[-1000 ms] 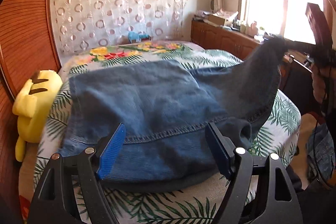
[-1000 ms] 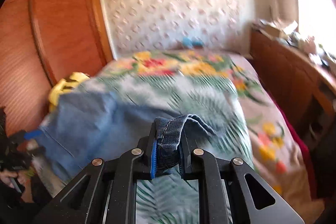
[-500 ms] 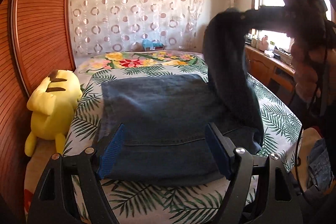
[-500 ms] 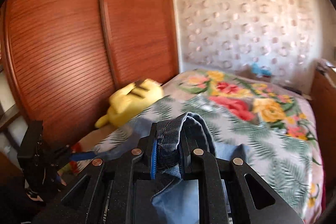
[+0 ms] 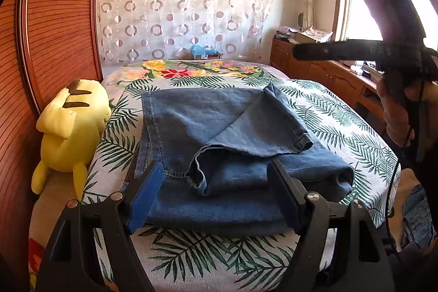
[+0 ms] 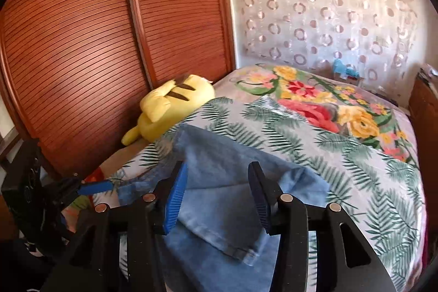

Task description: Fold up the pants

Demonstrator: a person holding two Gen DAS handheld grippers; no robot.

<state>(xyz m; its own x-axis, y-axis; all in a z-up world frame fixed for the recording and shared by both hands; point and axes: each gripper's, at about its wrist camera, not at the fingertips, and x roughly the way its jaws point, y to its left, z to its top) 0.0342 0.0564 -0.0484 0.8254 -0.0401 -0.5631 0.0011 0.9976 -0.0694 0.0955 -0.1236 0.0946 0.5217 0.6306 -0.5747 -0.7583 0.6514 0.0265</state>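
Observation:
Blue denim pants (image 5: 219, 127) lie folded on the bed's leafy sheet (image 5: 205, 251). One leg end with its hem (image 5: 301, 140) rests loosely on top of the pile. My left gripper (image 5: 216, 164) stands open over the near edge of the pants, pads clear of the cloth. In the right wrist view the right gripper (image 6: 217, 166) hovers above the pants (image 6: 219, 210); its jaws are opening with nothing between them. From the left wrist view the right gripper (image 5: 298, 52) shows as a dark bar high over the bed's right side.
A yellow plush toy (image 5: 68, 127) lies along the bed's left edge against brown slatted sliding doors (image 6: 95, 45). A wooden dresser (image 5: 314, 70) runs along the right wall under the window. A person's hand (image 5: 394, 111) holds the right gripper. More denim (image 5: 416, 212) sits low at right.
The right gripper swung the pant leg across the bed from right to left, then let it go; the leg now lies on the pile. The left gripper stayed open.

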